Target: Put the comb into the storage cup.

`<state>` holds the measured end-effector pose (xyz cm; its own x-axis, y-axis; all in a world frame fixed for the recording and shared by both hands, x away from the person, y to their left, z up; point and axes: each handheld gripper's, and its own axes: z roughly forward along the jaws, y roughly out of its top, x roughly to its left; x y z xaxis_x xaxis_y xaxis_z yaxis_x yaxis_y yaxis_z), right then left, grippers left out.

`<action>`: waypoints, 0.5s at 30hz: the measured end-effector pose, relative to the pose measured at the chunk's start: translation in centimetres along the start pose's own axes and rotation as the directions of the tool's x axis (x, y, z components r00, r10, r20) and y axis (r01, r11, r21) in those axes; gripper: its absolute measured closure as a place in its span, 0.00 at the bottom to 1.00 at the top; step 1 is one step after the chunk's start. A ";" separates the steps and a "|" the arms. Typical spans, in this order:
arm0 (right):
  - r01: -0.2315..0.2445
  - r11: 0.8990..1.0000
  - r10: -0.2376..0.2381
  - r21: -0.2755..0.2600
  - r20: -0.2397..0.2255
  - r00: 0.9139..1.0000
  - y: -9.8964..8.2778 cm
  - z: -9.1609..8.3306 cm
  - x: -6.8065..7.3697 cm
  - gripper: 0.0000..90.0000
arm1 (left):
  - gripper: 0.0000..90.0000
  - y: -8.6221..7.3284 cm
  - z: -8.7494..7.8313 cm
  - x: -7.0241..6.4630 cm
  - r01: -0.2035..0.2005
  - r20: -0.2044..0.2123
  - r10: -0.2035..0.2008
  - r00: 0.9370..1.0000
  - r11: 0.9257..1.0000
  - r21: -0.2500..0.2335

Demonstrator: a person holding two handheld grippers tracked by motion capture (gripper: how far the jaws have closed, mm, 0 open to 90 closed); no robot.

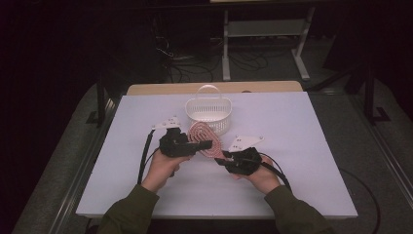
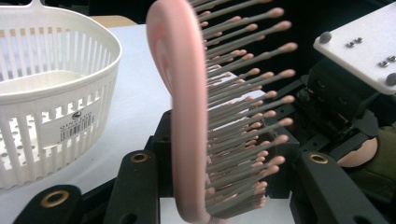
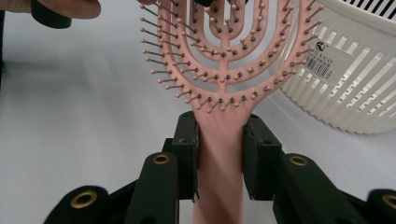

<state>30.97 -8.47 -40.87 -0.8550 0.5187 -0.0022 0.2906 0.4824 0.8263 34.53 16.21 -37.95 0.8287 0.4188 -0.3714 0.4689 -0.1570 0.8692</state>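
White table (image 1: 292,185), covered; white slatted basket (image 1: 208,111) set at its far middle. Pink vented hairbrush (image 1: 202,141) held just before the basket: handle clamped by right gripper (image 1: 227,157), head pinched edgewise by left gripper (image 1: 204,145).

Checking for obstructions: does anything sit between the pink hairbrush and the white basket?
Nothing visible: the pink hairbrush, held by both tools, sits just in front of the white basket, with bare table between.
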 end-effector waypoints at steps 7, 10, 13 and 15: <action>0.007 1.000 -0.007 0.000 -0.004 1.000 0.1 0.2 0.1 0.76 | 0.69 0.1 -0.1 -0.3 -0.021 0.011 0.021 1.000 1.000 -0.009; 0.006 1.000 -0.006 -0.004 -0.004 1.000 0.2 0.1 0.1 0.77 | 0.69 0.2 -0.2 -0.3 -0.021 0.022 0.021 1.000 1.000 -0.016; 0.007 1.000 -0.007 -0.006 -0.004 1.000 0.2 0.1 0.1 0.76 | 0.70 0.2 -0.2 -0.4 -0.026 0.031 0.027 0.999 0.999 -0.024; 0.007 1.000 -0.007 -0.007 -0.005 1.000 0.2 0.1 0.1 0.77 | 0.70 0.2 -0.2 -0.5 -0.022 0.036 0.023 0.999 0.999 -0.029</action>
<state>30.96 -8.27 -40.73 -0.8590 0.5119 -0.0057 0.2813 0.4812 0.8303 34.17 16.14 -37.49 0.8497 0.3825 -0.3630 0.4417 -0.1402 0.8861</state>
